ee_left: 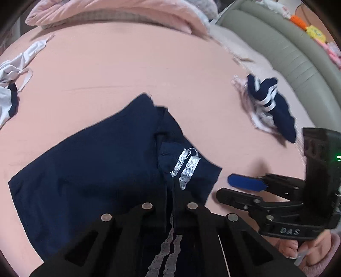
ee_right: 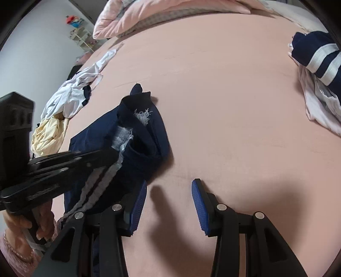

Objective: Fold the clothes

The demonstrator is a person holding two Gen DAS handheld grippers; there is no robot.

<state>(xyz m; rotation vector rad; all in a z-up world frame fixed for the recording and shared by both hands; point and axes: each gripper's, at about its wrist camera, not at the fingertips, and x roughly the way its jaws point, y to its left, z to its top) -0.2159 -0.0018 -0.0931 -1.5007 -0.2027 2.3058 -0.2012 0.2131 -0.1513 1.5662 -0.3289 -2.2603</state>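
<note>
A navy garment (ee_left: 89,166) with silver-white stripes lies partly folded on the pink bed sheet (ee_left: 127,64). My left gripper (ee_left: 170,213) is shut on its striped edge, which runs up between the black fingers. In the right wrist view the left gripper (ee_right: 116,156) comes in from the left and pinches the same garment (ee_right: 145,144), lifting a bunched fold. My right gripper (ee_right: 169,202) stands open just right of the garment, with only sheet between its blue pads (ee_right: 200,204). The right gripper (ee_left: 226,187) also shows beside the garment's right corner.
A white garment with navy trim (ee_right: 70,95) and a yellow one (ee_right: 49,134) lie at the bed's left. A navy striped bundle on white cloth (ee_left: 268,106) sits at the right. A pink quilt (ee_left: 106,12) is heaped at the far side, by a grey padded frame (ee_left: 287,53).
</note>
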